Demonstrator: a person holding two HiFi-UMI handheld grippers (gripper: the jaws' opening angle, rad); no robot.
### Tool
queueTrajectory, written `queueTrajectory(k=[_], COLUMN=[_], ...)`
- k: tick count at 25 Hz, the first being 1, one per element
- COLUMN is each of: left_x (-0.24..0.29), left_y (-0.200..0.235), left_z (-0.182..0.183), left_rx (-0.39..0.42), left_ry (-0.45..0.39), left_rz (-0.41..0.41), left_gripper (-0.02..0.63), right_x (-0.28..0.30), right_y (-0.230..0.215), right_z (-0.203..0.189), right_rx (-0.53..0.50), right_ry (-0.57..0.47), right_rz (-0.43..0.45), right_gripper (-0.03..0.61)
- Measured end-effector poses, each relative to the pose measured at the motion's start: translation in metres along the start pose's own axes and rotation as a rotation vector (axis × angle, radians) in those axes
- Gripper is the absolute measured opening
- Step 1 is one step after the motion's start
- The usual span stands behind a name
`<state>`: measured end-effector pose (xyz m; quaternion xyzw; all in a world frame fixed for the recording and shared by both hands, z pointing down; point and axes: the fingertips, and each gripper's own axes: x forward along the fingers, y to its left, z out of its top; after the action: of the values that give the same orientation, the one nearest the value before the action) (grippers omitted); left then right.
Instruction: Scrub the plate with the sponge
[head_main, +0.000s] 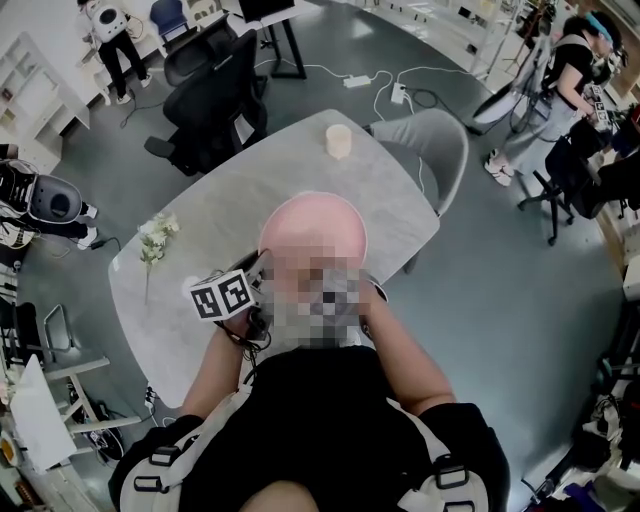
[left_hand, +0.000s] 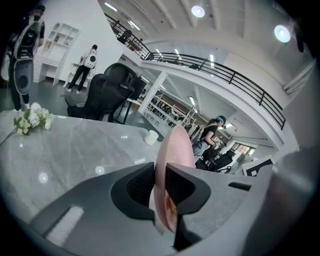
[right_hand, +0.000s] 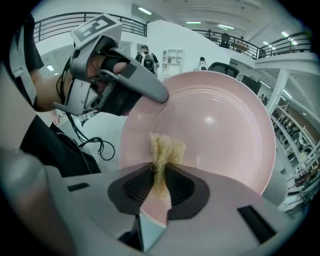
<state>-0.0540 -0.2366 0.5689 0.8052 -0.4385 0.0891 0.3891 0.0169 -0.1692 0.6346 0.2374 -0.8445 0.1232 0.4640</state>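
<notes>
I hold a pink plate (head_main: 310, 225) up over the table, tilted on its edge. My left gripper (left_hand: 159, 175) is shut on its rim (left_hand: 175, 147), which runs edge-on between the jaws. In the right gripper view the plate's face (right_hand: 215, 125) fills the frame, with the left gripper (right_hand: 150, 90) clamped at its upper left edge. My right gripper (right_hand: 161, 172) is shut on a sponge (right_hand: 162, 150) whose frayed yellow scrubbing side presses against the plate's lower left face. In the head view the left gripper (head_main: 262, 262) shows with its marker cube; a blurred patch hides the right one.
Below lies a grey marble table (head_main: 200, 230) with a white cup (head_main: 339, 141) at its far end and a sprig of white flowers (head_main: 155, 238) at its left. A black office chair (head_main: 215, 100) and a grey chair (head_main: 440, 140) stand beyond. People stand farther off.
</notes>
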Motion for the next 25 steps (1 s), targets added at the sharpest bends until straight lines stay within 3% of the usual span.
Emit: queueTrajectory(k=[3,8,15,19,25], left_x=[0.000,0.000,0.000,0.000,0.008], left_y=[0.011,0.044,0.097,0.125,0.155], left_z=[-0.004,-0.020,-0.051,-0.063,-0.086], left_rx=[-0.048,-0.148,-0.377,-0.414,-0.502], left_ry=[0.004,0.023,0.041,0.039,0.037], left_rz=[0.017,0.060,0.121,0.193,0.236], left_gripper=[0.049,0.046,0.046,0.046,0.046], right_x=[-0.009,-0.052,-0.122,-0.140,-0.135], right_y=[-0.012,-0.038,-0.072,-0.084,-0.082], right_z=[0.008,0.041,0.057,0.050,0.038], right_rx=[0.050,0.137,0.287,0.356,0.374], right_ry=[-0.085,-0.377,-0.691,-0.759,-0.722], right_rz=[-0.043,-0.148,-0.350,-0.408,-0.411], right_gripper=[0.066,0.066,0.066,0.066,0.066])
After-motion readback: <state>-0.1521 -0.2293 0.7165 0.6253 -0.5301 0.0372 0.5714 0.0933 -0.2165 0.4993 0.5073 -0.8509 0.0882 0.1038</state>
